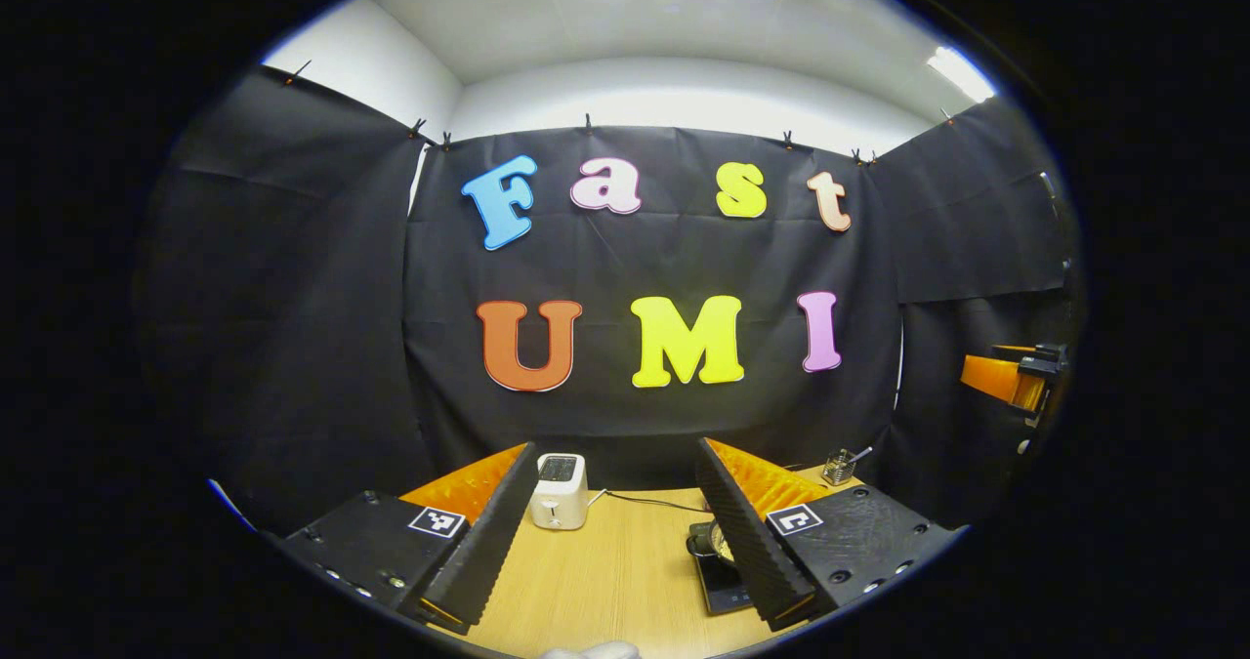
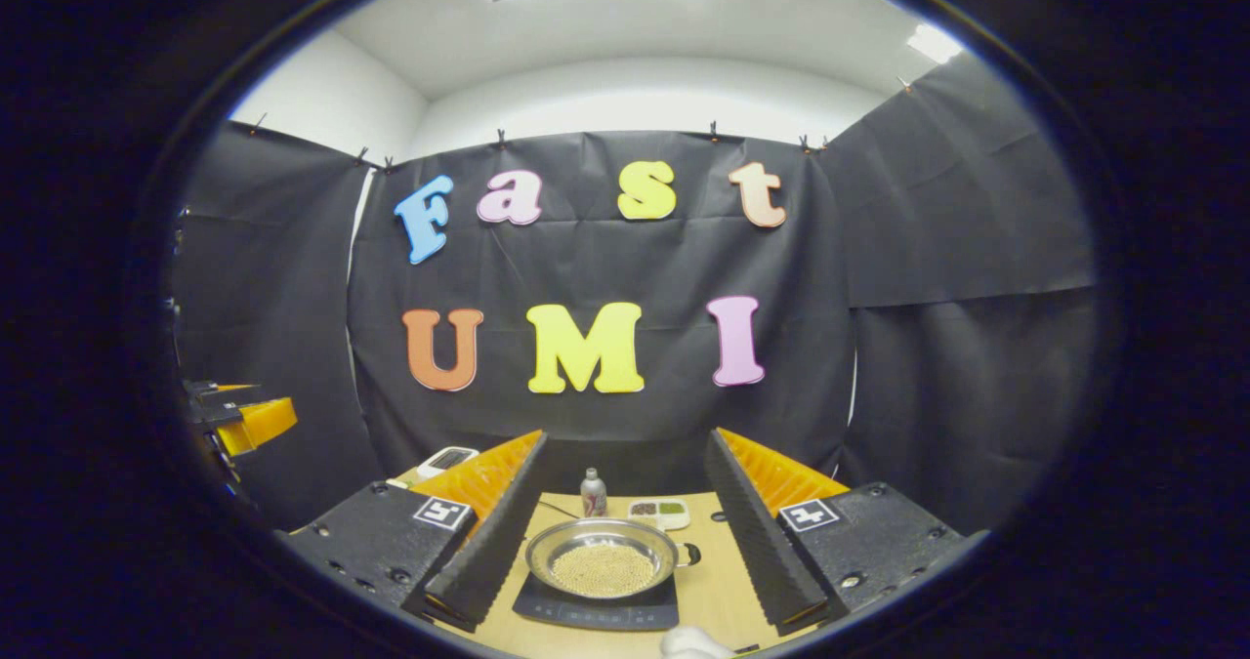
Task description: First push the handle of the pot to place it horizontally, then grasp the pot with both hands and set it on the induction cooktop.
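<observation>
Right gripper view: pot (image 2: 601,559) of small beads (image 2: 603,569) on cooktop (image 2: 596,614).

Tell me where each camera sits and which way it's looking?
Left gripper view: rides on the left gripper, held above the wooden table, facing the booth's back wall; its own open fingers frame a white toaster.
Right gripper view: rides on the right gripper, also facing the back wall; its open fingers frame the pot sitting on the induction cooktop.
Shared: both see the same table, and the cooktop also shows in the left gripper view.
</observation>
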